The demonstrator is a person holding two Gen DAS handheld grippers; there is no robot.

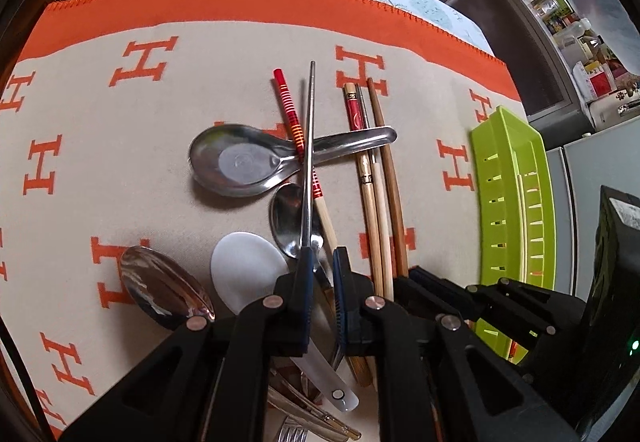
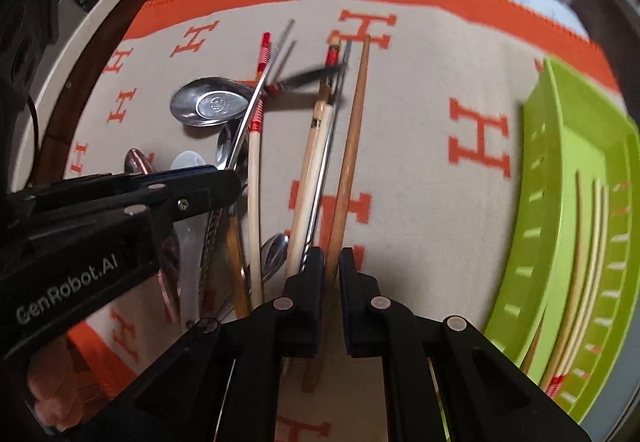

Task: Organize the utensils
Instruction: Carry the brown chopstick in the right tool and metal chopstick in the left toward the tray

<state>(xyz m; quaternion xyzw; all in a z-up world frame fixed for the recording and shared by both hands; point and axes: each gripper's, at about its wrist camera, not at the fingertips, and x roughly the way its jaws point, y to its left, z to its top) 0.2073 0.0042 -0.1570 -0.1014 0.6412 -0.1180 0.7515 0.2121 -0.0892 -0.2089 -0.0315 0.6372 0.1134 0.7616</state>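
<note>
A pile of utensils lies on the cloth: a steel ladle spoon (image 1: 240,162), a white spoon (image 1: 246,266), a red-banded chopstick (image 1: 298,134), pale chopsticks (image 1: 370,194) and a brown chopstick (image 1: 390,178). My left gripper (image 1: 323,262) holds a thin metal chopstick (image 1: 309,146) against its left finger, raised over the pile; it shows in the right wrist view (image 2: 236,182). My right gripper (image 2: 331,262) is nearly shut around the brown chopstick (image 2: 352,146), low over the cloth. A green slotted tray (image 2: 560,210) on the right holds several chopsticks.
The cream cloth with orange H marks (image 1: 120,122) covers the table; its orange border runs along the far edge. Forks and more cutlery (image 1: 296,430) lie under my left gripper. The green tray (image 1: 516,202) stands at the table's right edge, by shelves.
</note>
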